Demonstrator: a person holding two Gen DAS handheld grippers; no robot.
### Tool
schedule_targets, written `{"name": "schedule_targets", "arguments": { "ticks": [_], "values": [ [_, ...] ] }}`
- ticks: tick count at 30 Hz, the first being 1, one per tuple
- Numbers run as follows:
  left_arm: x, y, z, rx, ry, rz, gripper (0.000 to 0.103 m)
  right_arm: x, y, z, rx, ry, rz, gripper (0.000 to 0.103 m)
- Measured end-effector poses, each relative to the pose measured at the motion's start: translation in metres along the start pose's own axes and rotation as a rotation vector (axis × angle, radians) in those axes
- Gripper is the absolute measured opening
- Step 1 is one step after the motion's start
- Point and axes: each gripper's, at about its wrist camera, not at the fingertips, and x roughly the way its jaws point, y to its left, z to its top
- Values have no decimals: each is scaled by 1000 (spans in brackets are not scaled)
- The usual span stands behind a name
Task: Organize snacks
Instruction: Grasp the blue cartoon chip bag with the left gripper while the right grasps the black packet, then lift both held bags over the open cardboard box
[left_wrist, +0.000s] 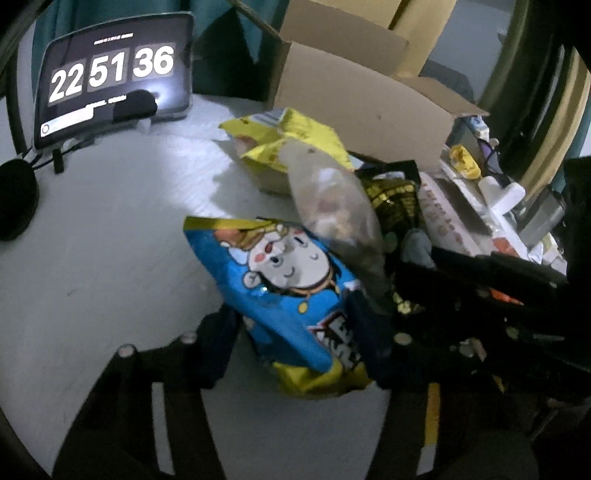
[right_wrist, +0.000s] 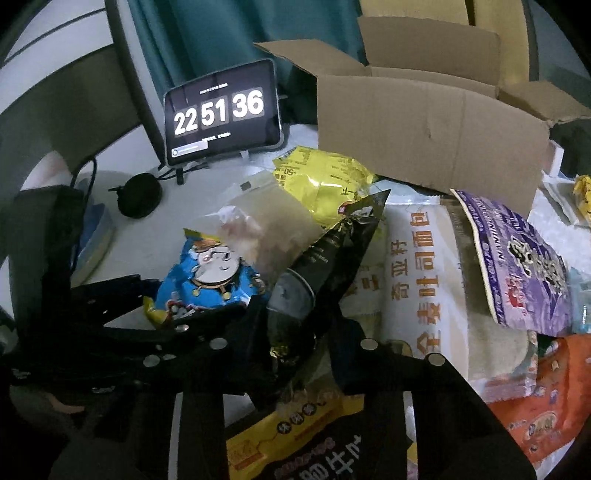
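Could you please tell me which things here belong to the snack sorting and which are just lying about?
Job:
- blue cartoon bag, in the left claw
- black packet, in the right claw
- yellow bag
- purple bag
- cardboard box

Lying about:
- clock tablet
- black round pouch

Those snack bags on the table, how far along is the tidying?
Barely begun. No snack shows inside the cardboard box; its inside is mostly hidden. In hand: the left tongs are clamped on the blue cartoon bag, the right tongs on the black bag. Left in the heap: the yellow bag, bread pack, purple bag and orange bag.
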Motion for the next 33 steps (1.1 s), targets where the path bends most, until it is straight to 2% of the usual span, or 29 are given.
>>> {"name": "schedule_targets", "arguments": {
  "ticks": [4,15,24,33],
  "values": [
    [-10,-7,0,11,-17,-5,56,-14,0,-1,-9,-26,13,32],
    [-67,-18,11,24,-139,14,54,-64,-1,4,-22,-134,14,31],
    [-102,-29,35,53,-244,20,54,-100,-14,19,-26,-225,-19,31],
    [-111,-43,70,104,-319,17,54,-122,-37,47,-29,-299,-65,31]
  ]
}}
